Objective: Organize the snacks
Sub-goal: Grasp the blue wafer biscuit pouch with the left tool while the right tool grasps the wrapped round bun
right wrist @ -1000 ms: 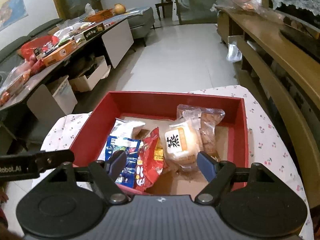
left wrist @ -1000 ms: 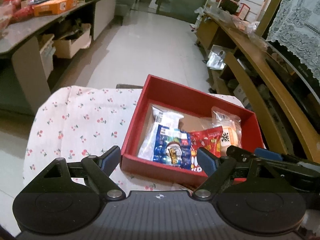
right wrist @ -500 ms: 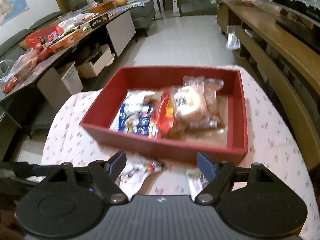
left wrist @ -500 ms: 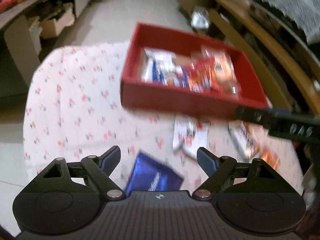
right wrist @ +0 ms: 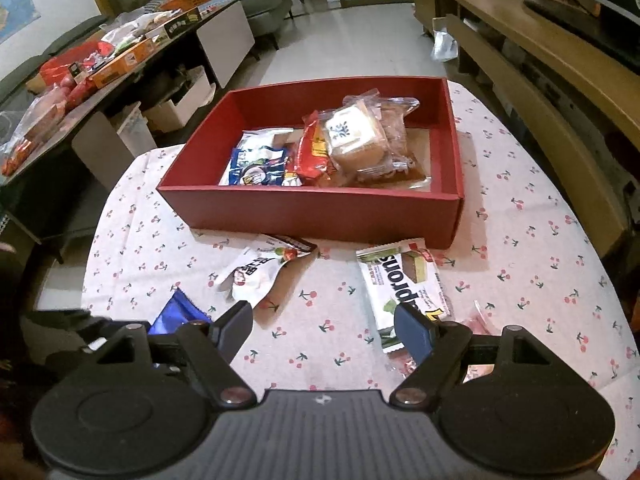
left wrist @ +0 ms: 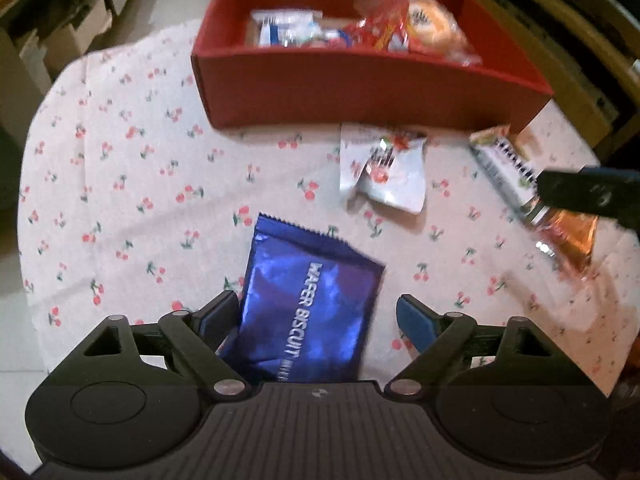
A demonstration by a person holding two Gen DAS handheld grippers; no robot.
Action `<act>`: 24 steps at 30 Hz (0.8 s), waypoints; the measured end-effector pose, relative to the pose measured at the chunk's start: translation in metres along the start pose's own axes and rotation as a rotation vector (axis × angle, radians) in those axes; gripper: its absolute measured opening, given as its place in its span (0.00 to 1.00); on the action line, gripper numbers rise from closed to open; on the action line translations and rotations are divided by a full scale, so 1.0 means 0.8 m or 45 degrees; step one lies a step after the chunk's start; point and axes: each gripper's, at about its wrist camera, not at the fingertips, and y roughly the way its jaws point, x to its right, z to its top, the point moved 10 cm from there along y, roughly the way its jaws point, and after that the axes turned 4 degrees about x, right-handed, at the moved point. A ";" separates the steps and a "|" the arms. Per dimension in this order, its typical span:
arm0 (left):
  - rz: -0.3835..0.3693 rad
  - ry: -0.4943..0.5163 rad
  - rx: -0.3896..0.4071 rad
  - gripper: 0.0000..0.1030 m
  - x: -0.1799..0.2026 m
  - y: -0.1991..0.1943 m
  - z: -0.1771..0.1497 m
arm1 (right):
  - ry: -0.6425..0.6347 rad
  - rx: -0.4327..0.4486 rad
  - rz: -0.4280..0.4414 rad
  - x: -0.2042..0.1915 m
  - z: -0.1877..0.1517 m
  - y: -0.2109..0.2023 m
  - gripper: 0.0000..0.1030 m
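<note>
While both tools gape empty, a glossy blue wafer biscuit packet (left wrist: 308,304) lies flat.

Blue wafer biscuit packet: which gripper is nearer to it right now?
Left. The left gripper is open with the blue wafer biscuit packet lying between its fingers; the right gripper is off to its side, above a green-and-white wafer pack.

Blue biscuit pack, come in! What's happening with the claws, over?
Left claw open, jaws just widened, straddling blue wafer biscuit pack. Right claw open, empty. Red box beyond; nothing blocking.
</note>
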 end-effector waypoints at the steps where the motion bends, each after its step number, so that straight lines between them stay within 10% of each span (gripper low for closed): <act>1: 0.010 0.018 0.008 0.88 0.002 0.000 -0.001 | 0.005 -0.001 0.003 0.002 0.001 0.000 0.80; 24: -0.025 0.056 0.046 0.64 0.027 -0.014 0.008 | 0.117 -0.104 -0.114 0.096 -0.039 -0.006 0.81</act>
